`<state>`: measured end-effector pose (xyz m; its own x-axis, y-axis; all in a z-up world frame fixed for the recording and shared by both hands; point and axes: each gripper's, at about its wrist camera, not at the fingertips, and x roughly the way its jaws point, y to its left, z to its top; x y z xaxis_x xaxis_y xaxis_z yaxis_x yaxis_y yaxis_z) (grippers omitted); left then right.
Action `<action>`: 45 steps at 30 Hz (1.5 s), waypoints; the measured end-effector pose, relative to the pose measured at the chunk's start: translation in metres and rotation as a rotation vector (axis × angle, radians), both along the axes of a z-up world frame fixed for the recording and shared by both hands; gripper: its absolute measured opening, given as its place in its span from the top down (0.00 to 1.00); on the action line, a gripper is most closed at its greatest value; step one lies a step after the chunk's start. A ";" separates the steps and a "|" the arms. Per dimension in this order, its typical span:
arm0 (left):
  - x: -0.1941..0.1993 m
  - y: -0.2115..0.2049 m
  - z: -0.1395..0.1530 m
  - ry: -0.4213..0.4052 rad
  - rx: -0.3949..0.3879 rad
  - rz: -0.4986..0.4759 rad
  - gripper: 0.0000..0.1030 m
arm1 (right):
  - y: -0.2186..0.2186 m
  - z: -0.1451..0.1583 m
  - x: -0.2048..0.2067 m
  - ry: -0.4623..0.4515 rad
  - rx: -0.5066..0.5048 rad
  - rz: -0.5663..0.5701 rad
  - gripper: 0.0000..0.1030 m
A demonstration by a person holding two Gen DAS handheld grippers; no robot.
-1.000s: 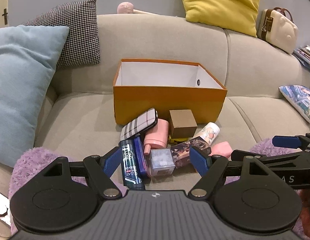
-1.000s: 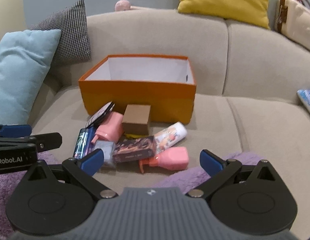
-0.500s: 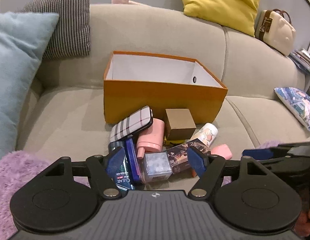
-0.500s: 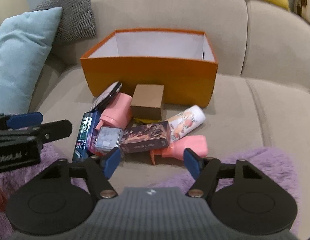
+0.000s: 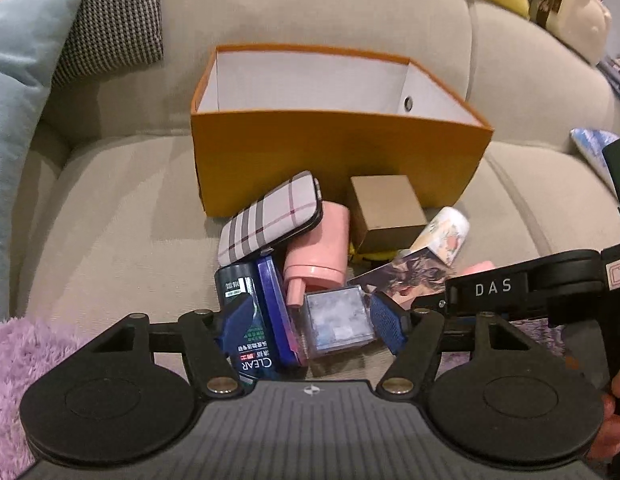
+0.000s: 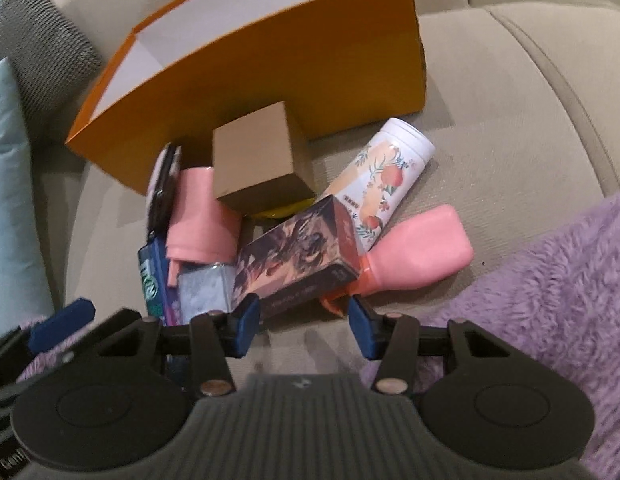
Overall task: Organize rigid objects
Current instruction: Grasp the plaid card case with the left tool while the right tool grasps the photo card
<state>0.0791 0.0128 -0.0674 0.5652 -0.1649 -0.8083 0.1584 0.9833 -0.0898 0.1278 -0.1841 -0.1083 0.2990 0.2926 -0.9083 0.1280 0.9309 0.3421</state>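
The left tongs stood open, their blue pads either side of the CLEAR bottle, a blue case and a clear cube, touching none that I could tell. The right tongs were open too, just before the near end of the dark printed box, with the pink bottle to their right. Beyond both pairs, past the heap on the sofa, sat the orange box, its white inside bare

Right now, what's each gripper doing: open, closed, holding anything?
Left gripper: open, holding nothing, straddling the clear cube.
Right gripper: open, holding nothing, near the dark printed box.
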 end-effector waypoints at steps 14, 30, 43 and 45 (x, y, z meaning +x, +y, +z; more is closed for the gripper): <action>0.044 -0.005 -0.014 -0.004 0.129 -0.044 0.24 | 0.004 0.002 0.015 -0.035 -0.027 -0.038 0.64; 0.076 -0.036 -0.029 -0.081 0.245 -0.259 0.63 | -0.001 -0.017 0.021 0.027 -0.015 -0.069 0.81; 0.048 -0.013 0.029 -0.206 0.207 -0.111 0.83 | -0.010 0.017 -0.001 -0.093 0.004 0.009 0.88; 0.042 -0.013 0.040 -0.195 0.187 -0.111 0.83 | -0.013 0.011 -0.004 -0.065 -0.014 -0.001 0.69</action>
